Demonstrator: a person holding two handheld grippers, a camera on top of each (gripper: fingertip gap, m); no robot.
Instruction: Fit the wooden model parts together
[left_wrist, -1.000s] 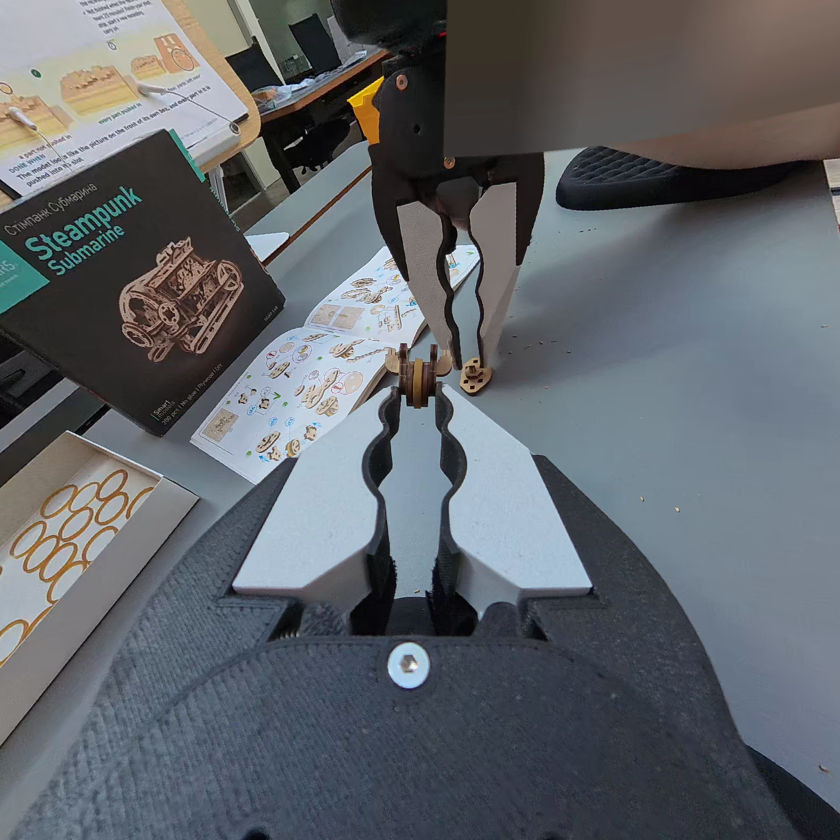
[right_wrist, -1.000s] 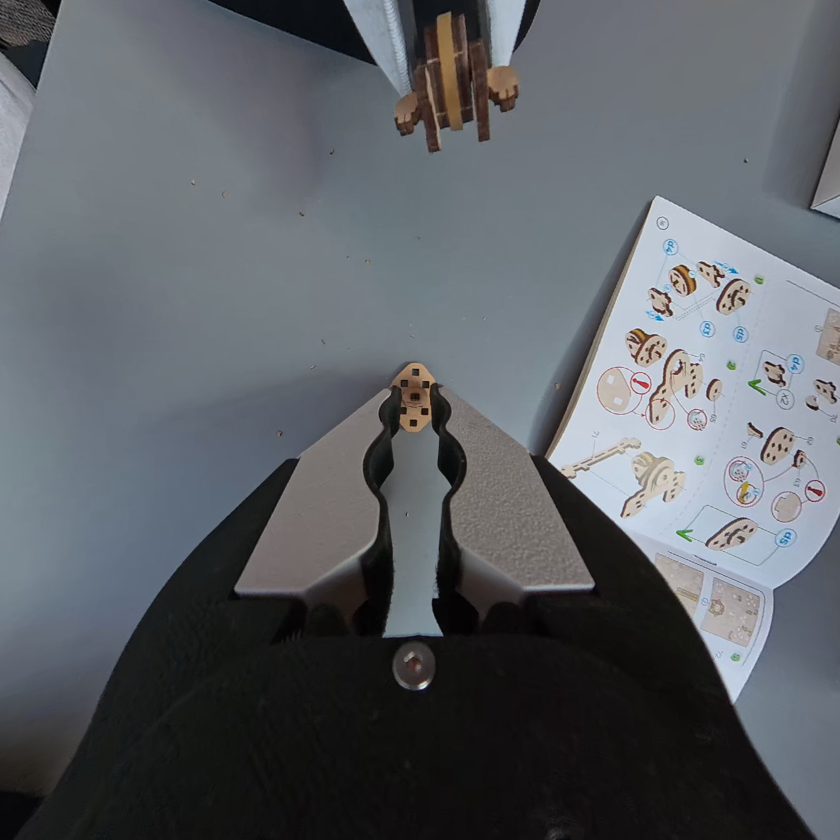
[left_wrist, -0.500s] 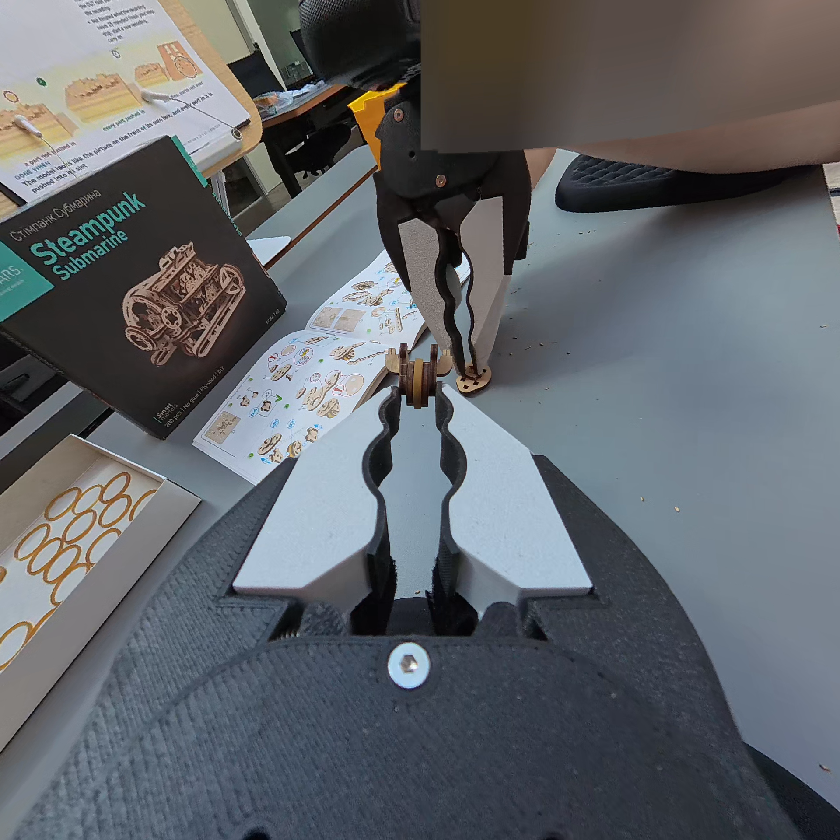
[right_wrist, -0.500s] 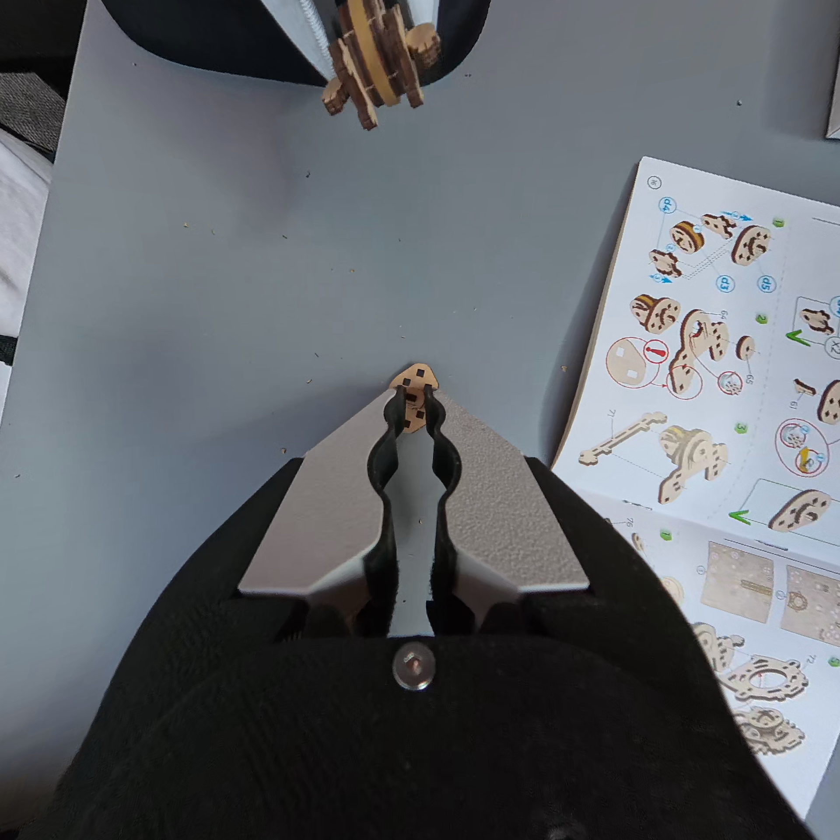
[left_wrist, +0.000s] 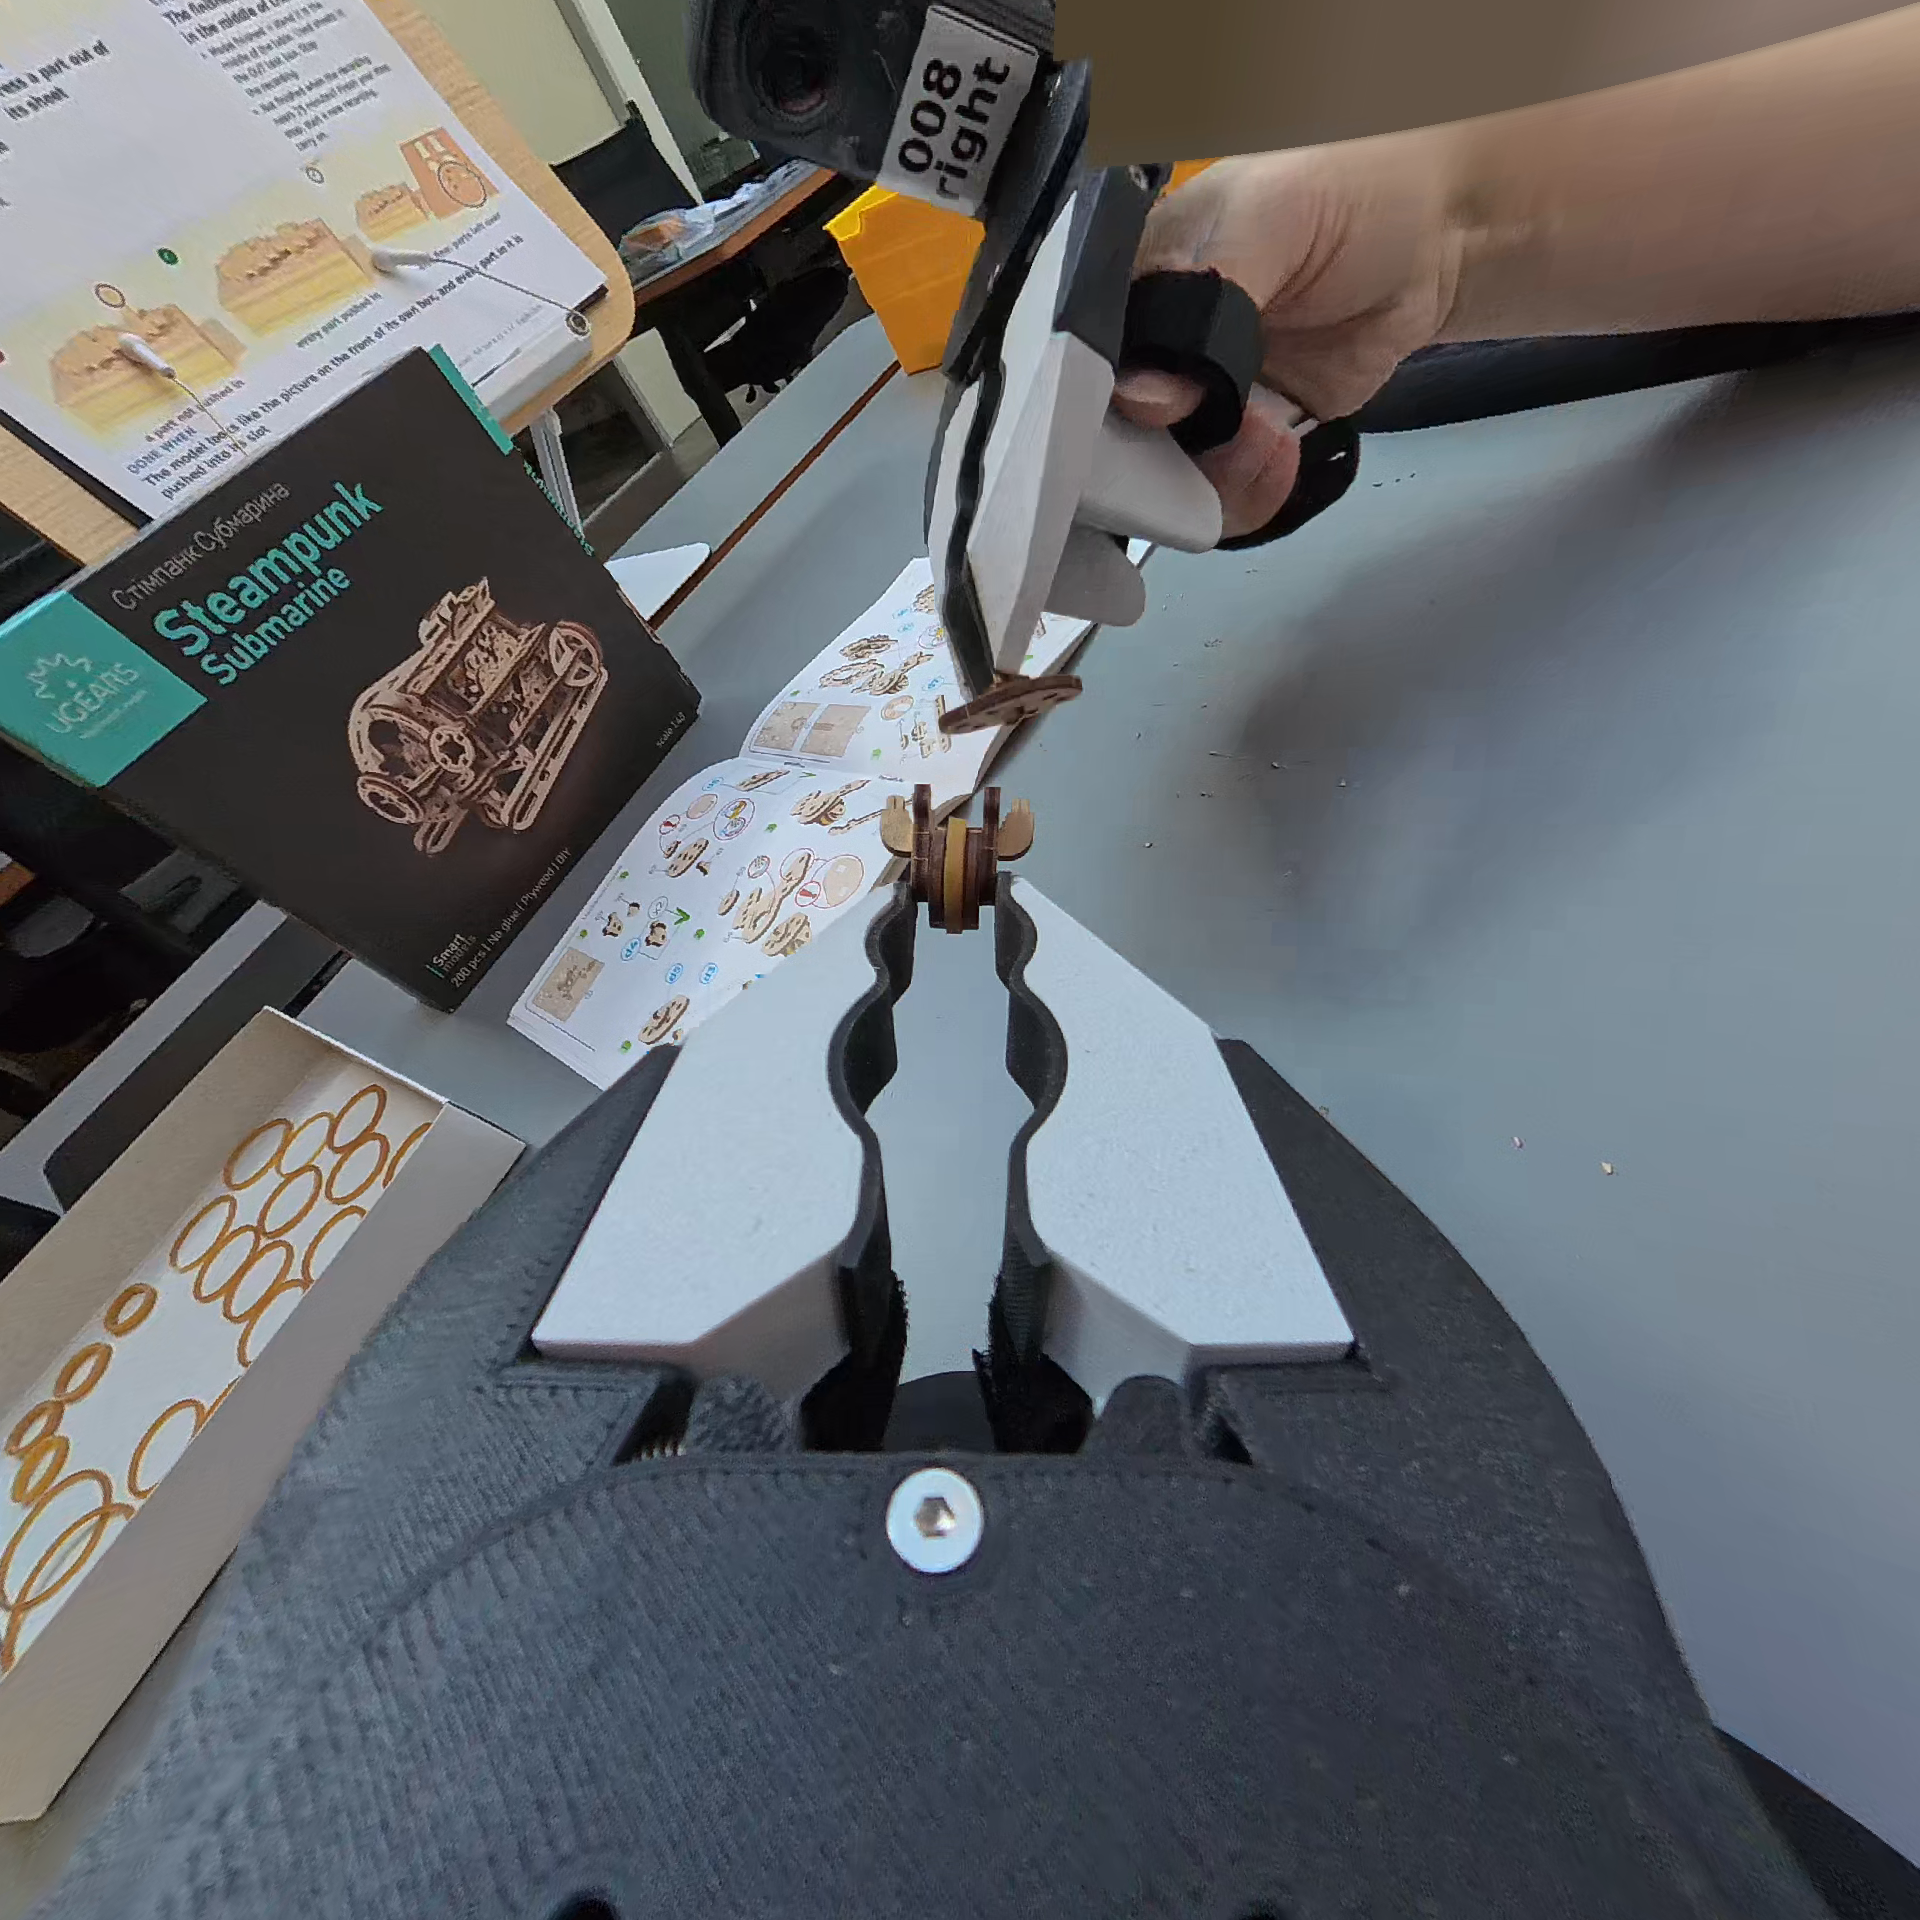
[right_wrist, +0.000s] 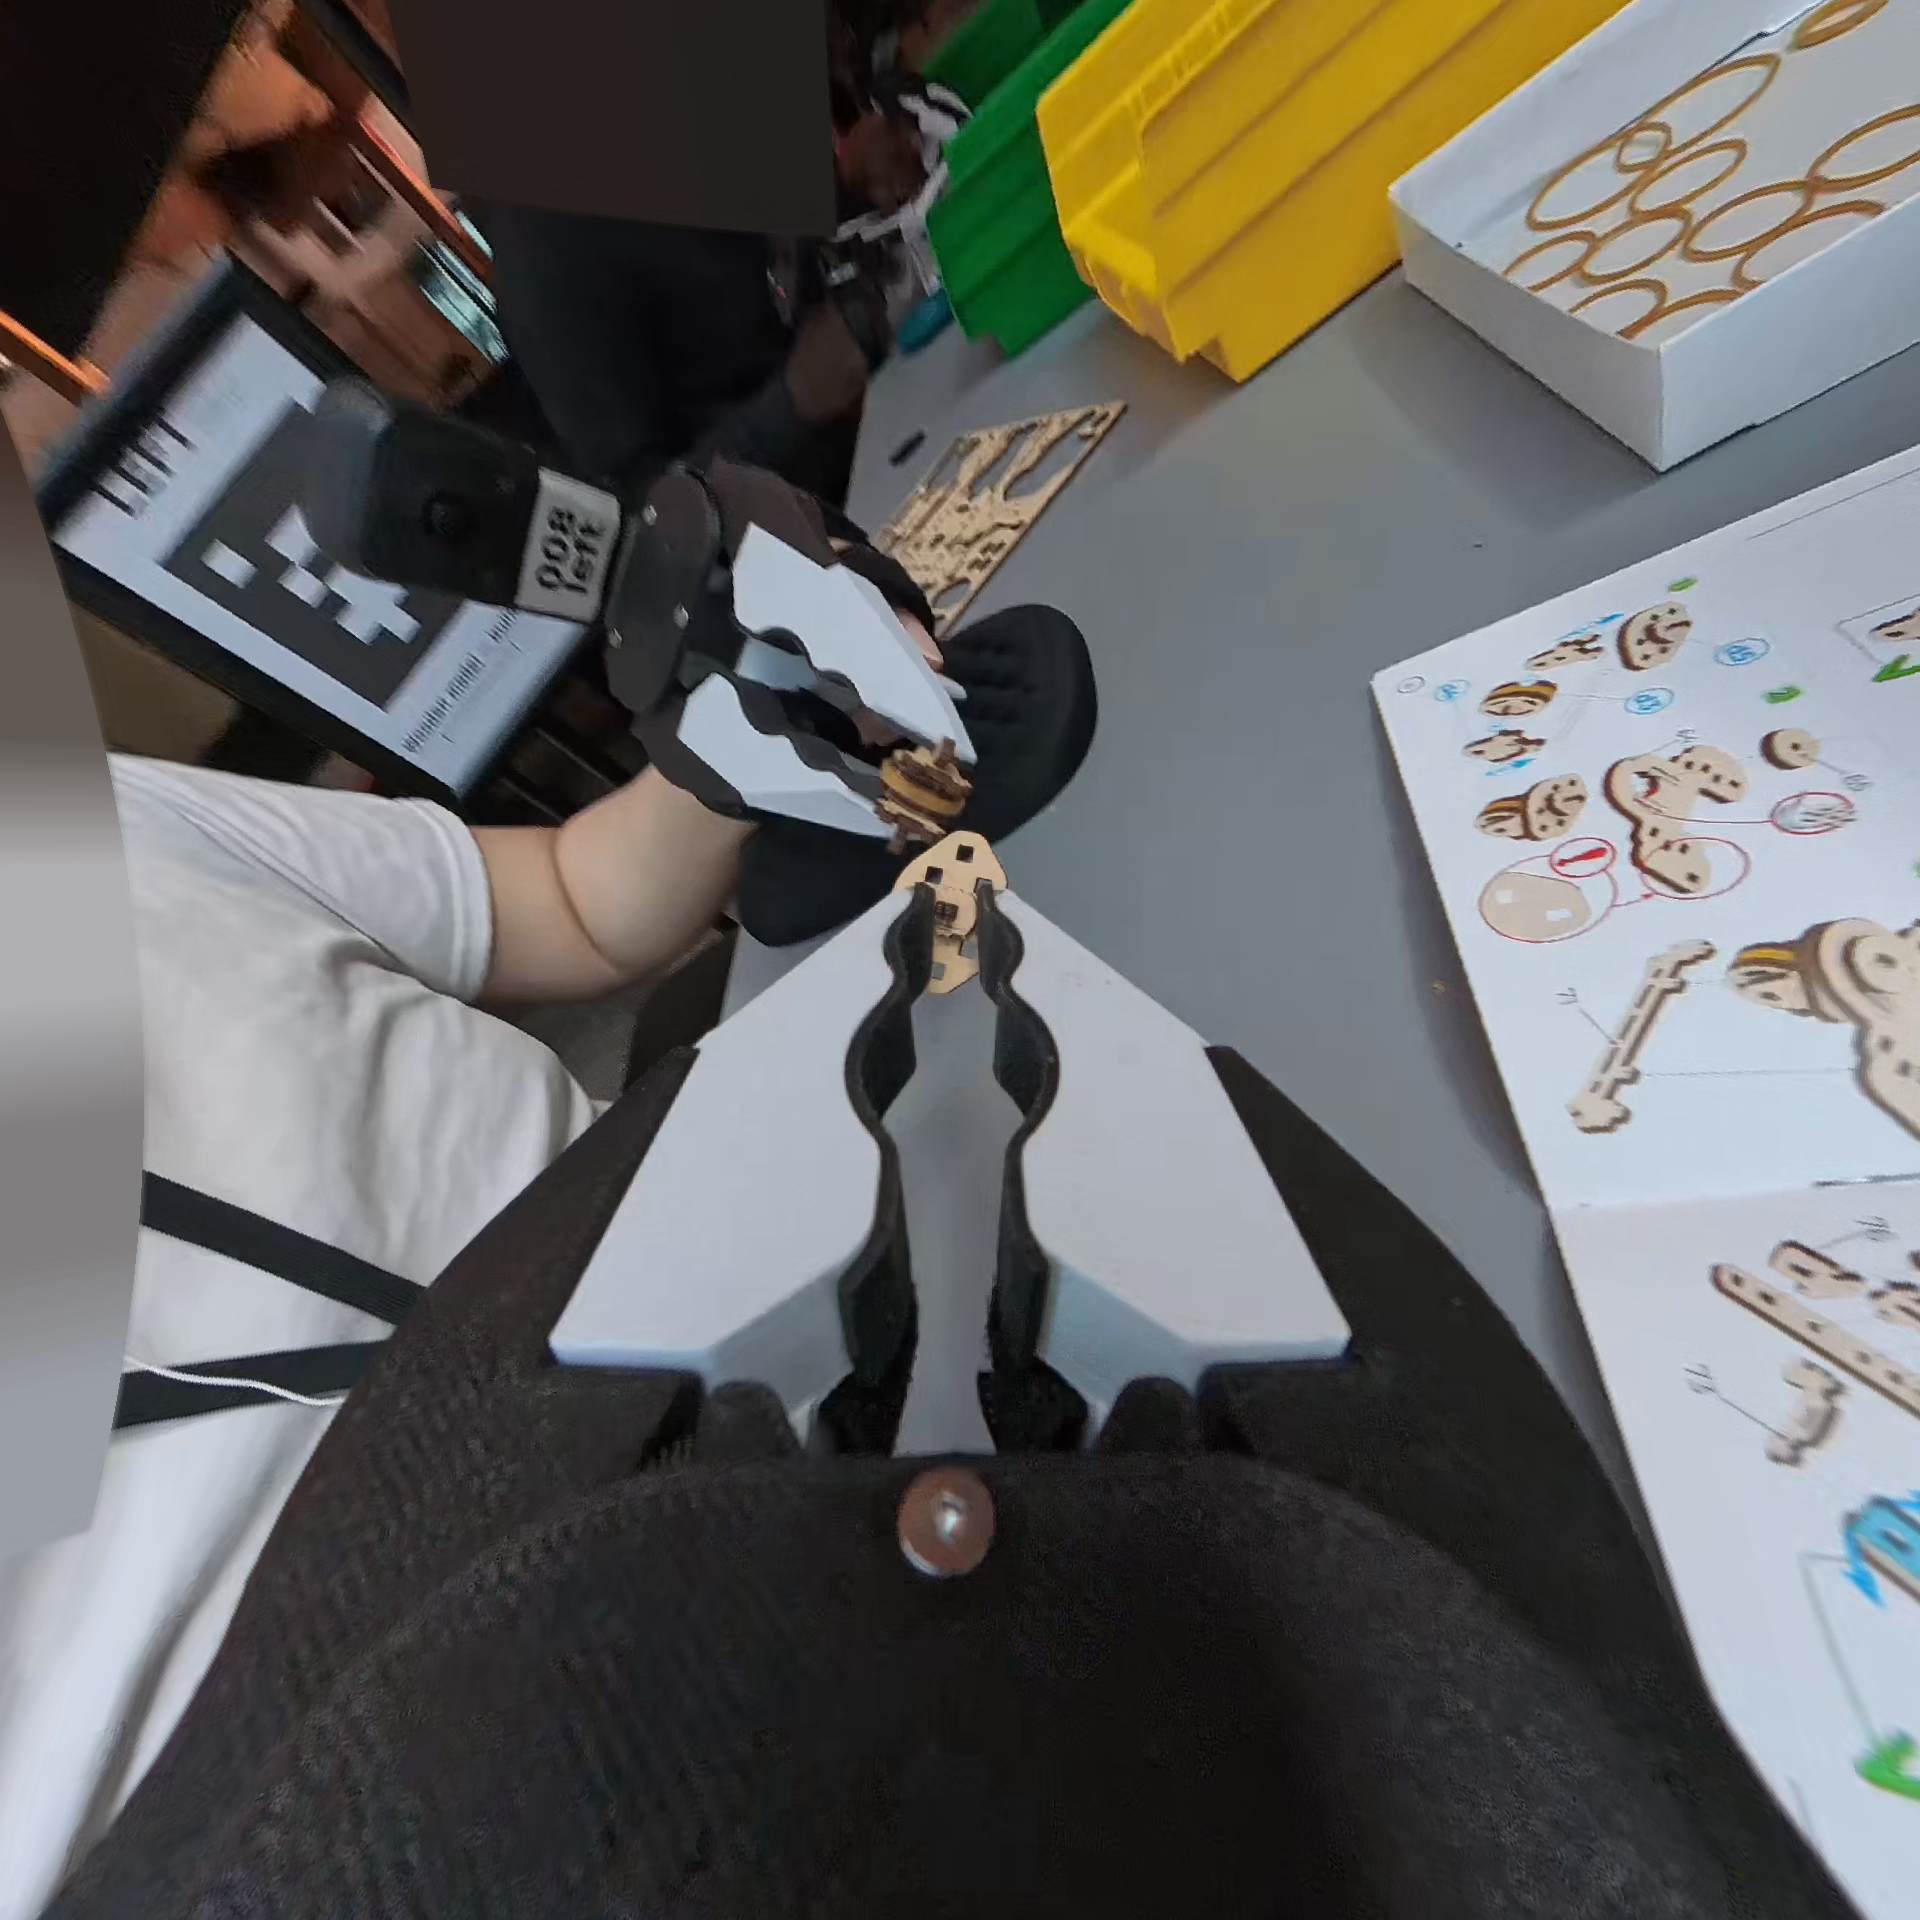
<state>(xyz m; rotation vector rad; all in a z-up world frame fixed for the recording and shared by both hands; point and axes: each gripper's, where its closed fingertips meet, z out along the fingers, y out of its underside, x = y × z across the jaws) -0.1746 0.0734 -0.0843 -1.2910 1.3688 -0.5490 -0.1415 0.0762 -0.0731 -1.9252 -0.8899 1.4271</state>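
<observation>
Wooden plate (right_wrist: 943, 906) clamped in right gripper (right_wrist: 943, 920), held in air just beside stacked disc piece (left_wrist: 954, 858) clamped in left gripper (left_wrist: 952, 904). 2 parts near, not yet joined; aligning and pressing left.

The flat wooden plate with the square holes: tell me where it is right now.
The flat wooden plate is clamped in the right gripper, off the table, just short of the stacked wooden piece in the left gripper.
</observation>
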